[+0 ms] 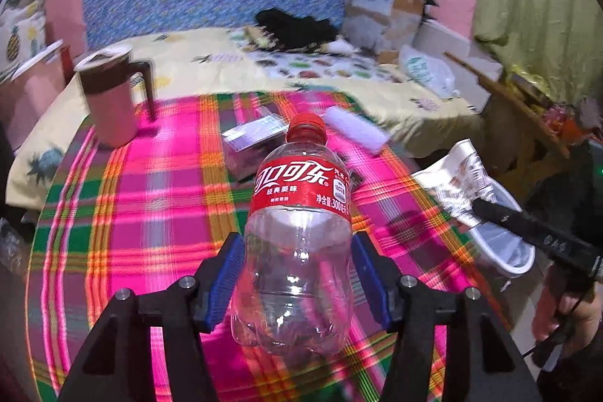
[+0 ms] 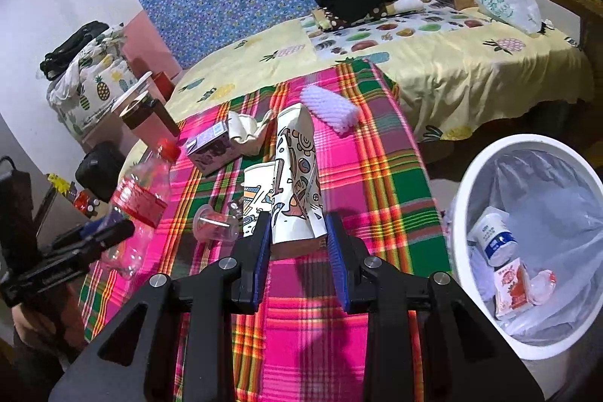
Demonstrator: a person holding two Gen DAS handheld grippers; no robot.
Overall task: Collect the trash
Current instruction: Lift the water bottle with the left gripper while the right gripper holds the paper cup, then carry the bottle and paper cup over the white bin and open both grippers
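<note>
At the lower right of the right wrist view stands a white trash bin lined with a clear plastic bag. Inside it lie a small white bottle with a blue label, a red-and-white drink carton and a clear crumpled wrapper.

The left gripper pinches an empty Coca-Cola bottle by its lower body, blue pads against both sides. In the left wrist view the bottle sits at the centre of the frame, off the plaid cloth. Its long axis runs up the frame, red cap away from the camera, base nearest the lens.

The right gripper clamps a flattened patterned paper cup at its lower end. The cup stands near the centre of the right wrist view, its long axis reaching up the frame.

A pink lidded mug stands on the cloth at the upper left of the left wrist view; its contents are hidden.
</note>
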